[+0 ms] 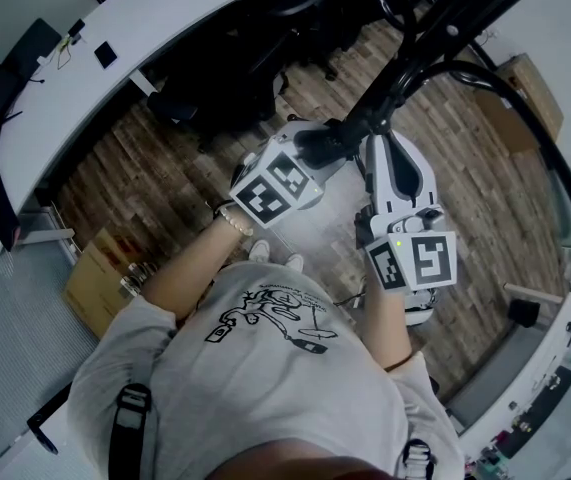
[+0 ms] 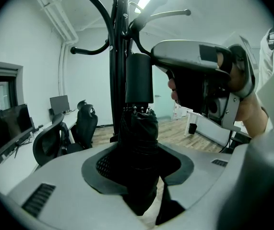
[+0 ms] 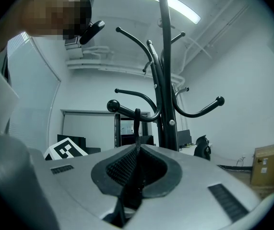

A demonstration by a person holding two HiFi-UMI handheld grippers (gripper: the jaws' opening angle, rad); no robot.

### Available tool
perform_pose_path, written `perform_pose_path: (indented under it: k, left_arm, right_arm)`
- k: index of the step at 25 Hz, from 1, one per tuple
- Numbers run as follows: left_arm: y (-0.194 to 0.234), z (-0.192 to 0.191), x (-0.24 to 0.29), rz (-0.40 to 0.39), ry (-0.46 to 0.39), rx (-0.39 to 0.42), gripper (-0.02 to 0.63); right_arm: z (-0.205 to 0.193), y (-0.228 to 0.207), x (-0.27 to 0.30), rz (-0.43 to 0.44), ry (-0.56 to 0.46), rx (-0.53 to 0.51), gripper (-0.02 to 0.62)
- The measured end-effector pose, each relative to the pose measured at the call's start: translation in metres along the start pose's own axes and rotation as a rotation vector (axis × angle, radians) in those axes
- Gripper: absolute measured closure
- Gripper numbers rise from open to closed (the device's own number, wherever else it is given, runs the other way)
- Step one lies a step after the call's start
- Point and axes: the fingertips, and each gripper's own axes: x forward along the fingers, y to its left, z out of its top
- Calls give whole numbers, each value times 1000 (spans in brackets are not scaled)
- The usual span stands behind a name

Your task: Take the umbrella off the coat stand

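A folded black umbrella (image 2: 137, 138) stands upright between the jaws of my left gripper (image 2: 137, 178), which are shut on its bundled canopy. Its black cylindrical handle (image 2: 139, 78) rises in front of the black coat stand's pole (image 2: 119, 56). In the right gripper view the umbrella's thin strap (image 3: 137, 123) runs from a ball-tipped hook (image 3: 127, 110) of the coat stand (image 3: 165, 71) down into my right gripper (image 3: 134, 176), which is shut on it. From the head view, both the left gripper (image 1: 320, 153) and the right gripper (image 1: 377, 146) sit side by side against the coat stand (image 1: 415, 43).
A curved white desk (image 1: 155, 23) and black office chairs (image 1: 265, 48) lie beyond the stand. Cardboard boxes sit on the wood floor at left (image 1: 100, 280) and right (image 1: 530, 93). More stand hooks (image 3: 201, 110) curve out overhead. Chairs (image 2: 55, 138) and monitors line the left wall.
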Motion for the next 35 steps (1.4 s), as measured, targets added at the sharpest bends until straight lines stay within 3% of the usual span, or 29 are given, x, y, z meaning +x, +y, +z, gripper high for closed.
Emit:
perform_pose_path:
  k: [12,17,25,35]
  left_arm:
    - [-3,-23,12,-21,19,-71,405]
    - [-7,-27,12,-38,-4,-143,397]
    - [-11,-28,4,-15,-65,-172,348]
    - [-17,-17,-41,59,-192,-191,380]
  right_arm:
    - [-23,-5,3,2,52,17,561]
    - [-30,-5,0,7,66,22,561]
    - [-45,-14,-24,-23,100,22,574]
    - [-55,-11,-56,-56,148,-24,583]
